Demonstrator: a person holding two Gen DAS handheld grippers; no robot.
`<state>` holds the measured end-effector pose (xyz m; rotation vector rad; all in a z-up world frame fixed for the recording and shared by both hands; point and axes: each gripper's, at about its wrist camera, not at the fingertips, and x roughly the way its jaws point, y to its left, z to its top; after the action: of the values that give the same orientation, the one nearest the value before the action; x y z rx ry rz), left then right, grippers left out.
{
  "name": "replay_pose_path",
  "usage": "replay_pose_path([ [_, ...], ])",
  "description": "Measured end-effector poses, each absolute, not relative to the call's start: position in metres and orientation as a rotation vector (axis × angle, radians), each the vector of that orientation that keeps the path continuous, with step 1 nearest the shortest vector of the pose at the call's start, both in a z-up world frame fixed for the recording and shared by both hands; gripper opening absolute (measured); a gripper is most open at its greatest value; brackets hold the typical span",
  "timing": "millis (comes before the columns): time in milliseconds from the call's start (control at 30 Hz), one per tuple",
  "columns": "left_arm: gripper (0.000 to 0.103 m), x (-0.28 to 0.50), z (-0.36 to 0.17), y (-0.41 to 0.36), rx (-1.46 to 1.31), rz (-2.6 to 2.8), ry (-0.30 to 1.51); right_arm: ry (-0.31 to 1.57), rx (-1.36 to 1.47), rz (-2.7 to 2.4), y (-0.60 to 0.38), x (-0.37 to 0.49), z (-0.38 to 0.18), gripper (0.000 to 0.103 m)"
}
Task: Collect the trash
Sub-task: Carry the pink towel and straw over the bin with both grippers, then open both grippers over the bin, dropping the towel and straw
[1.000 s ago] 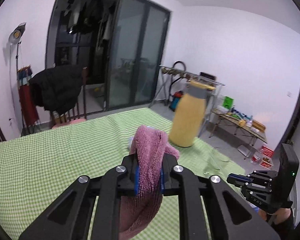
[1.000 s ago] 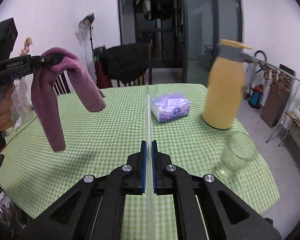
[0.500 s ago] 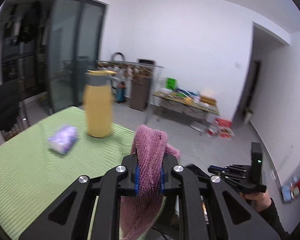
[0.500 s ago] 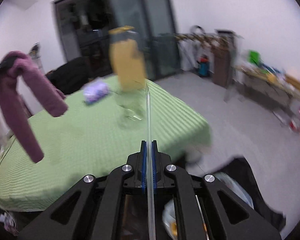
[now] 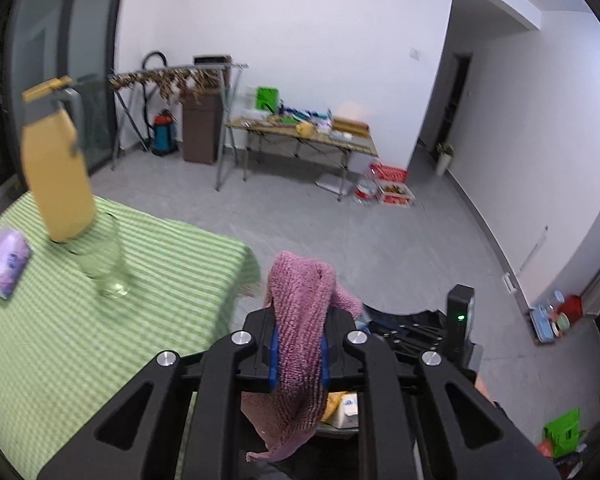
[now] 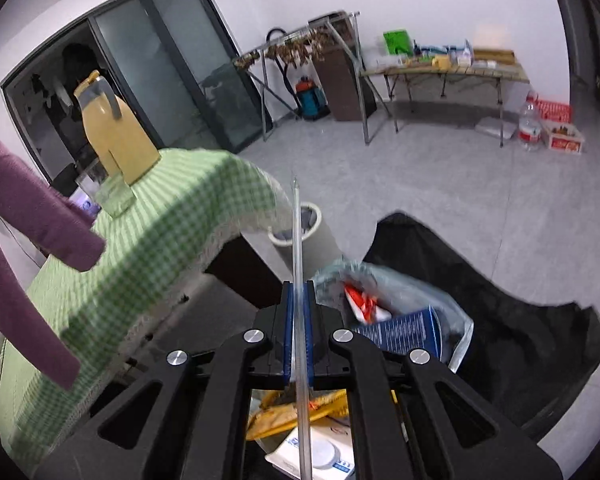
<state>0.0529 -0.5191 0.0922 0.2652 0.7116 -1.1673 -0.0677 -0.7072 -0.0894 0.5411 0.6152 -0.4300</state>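
My left gripper point(image 5: 299, 350) is shut on a pink towel point(image 5: 300, 320) that drapes over and below its jaws; the towel also shows in the right wrist view point(image 6: 20, 232) at the far left. My right gripper point(image 6: 298, 334) is shut on a thin clear straw-like stick point(image 6: 298, 248) that points up and forward. It hangs over an open black trash bag point(image 6: 500, 320) on the floor, with wrappers, a blue packet point(image 6: 404, 330) and a white box point(image 6: 320, 456) inside. The right gripper point(image 5: 420, 332) also shows in the left wrist view, over the bag.
A table with a green checked cloth point(image 5: 80, 320) stands to the left, bearing a yellow jug point(image 5: 56, 168), a clear glass point(image 5: 104, 256) and a tissue pack point(image 5: 6, 260). A white bin point(image 6: 300, 224) stands by the table corner. A folding table point(image 5: 300, 136) and a drying rack point(image 5: 180, 76) stand at the far wall.
Both grippers have swung right, away from the table top and down over the trash bag on the floor. Both keep their hold on the towel and the stick.
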Motion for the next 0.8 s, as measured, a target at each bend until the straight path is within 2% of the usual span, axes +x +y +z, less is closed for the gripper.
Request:
replay_pose_path([
  [167,0.012,0.051,0.058,-0.55,0.265,-1.205,0.792,0.67,0.558,-0.434,-0.713,-0.064,-0.11,0.005],
  [367,0.012,0.045,0.026,-0.584,0.284,-1.246,0.87,0.829,0.59,-0.446,-0.718,-0.055,-0.143,0.005],
  [567,0.012,0.037,-0.011,-0.617,0.257,-1.321,0.979,0.865,0.603,-0.448,-0.72,-0.056,-0.159,0.006],
  [600,0.012,0.035,-0.018,-0.623,0.258,-1.321,0.99,0.871,0.605,-0.452,-0.72,-0.056,-0.16,0.009],
  [667,0.012,0.033,-0.029,-0.632,0.261,-1.325,1.012,0.875,0.616,-0.468,-0.721,-0.059,-0.161,0.031],
  [700,0.012,0.033,-0.038,-0.639,0.257,-1.334,1.04,0.874,0.632,-0.483,-0.723,-0.062,-0.16,0.055],
  [733,0.012,0.032,-0.042,-0.642,0.259,-1.331,1.041,0.864,0.643,-0.505,-0.725,-0.067,-0.158,0.06],
  [800,0.013,0.035,-0.055,-0.651,0.265,-1.301,1.022,0.847,0.613,-0.551,-0.723,-0.075,-0.15,0.06],
])
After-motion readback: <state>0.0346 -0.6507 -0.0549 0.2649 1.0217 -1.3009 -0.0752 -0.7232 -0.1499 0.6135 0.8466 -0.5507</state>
